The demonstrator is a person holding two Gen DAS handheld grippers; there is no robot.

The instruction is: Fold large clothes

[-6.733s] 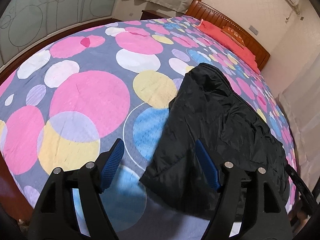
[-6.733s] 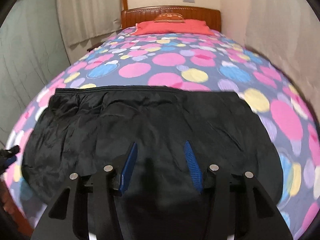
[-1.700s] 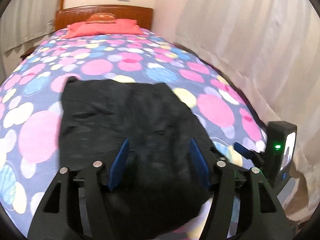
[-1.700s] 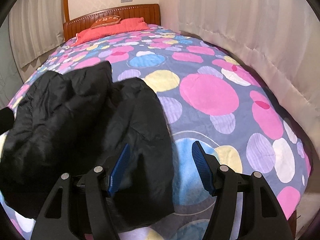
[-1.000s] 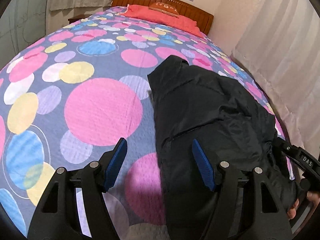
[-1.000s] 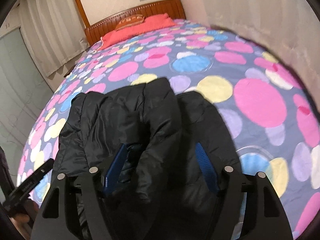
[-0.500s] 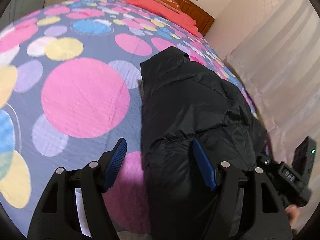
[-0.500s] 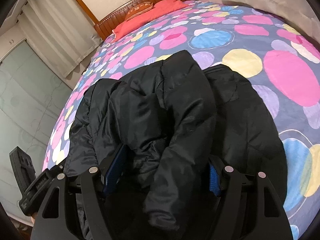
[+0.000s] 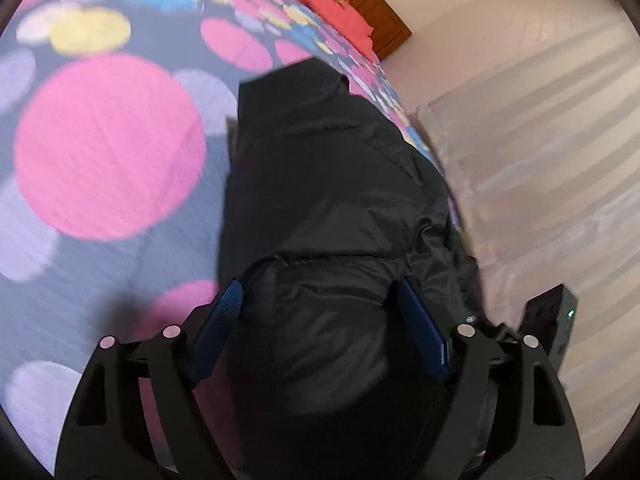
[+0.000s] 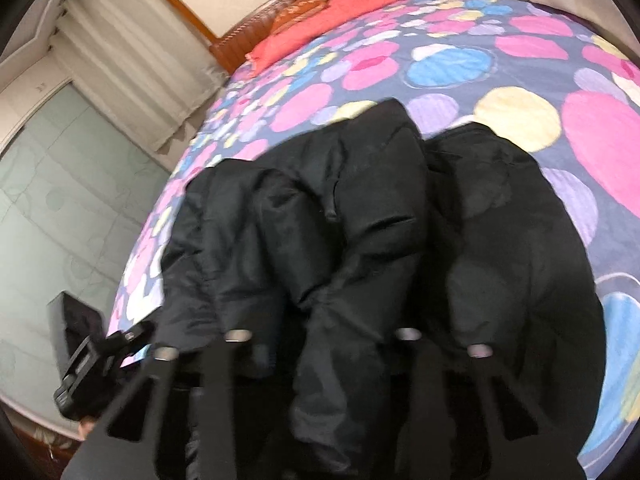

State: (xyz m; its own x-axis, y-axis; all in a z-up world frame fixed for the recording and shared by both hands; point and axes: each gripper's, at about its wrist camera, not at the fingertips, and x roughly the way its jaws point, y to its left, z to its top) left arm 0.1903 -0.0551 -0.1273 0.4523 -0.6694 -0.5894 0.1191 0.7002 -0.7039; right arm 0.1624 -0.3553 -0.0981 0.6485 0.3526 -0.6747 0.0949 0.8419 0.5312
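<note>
A black puffy jacket (image 9: pixel 332 200) lies bunched on the bed with the coloured-circle cover (image 9: pixel 108 148). My left gripper (image 9: pixel 320 300) is open, its blue pads either side of a raised fold of the jacket. In the right wrist view the jacket (image 10: pixel 360 208) lies in thick folds across the bed. My right gripper (image 10: pixel 320 320) is low over the jacket; its fingertips are buried in the black cloth and I cannot see how the jaws stand. The left gripper's body (image 10: pixel 92 364) shows at the lower left there.
Red pillows (image 10: pixel 316 20) and a wooden headboard (image 10: pixel 260 28) are at the far end of the bed. Pale curtains (image 9: pixel 540 140) hang close beside the bed. The right gripper's body (image 9: pixel 556 328) with a green light shows at the left view's right edge.
Both grippers have dropped closer onto the jacket. The left pads now straddle a fold; the right fingertips have sunk out of sight into the cloth.
</note>
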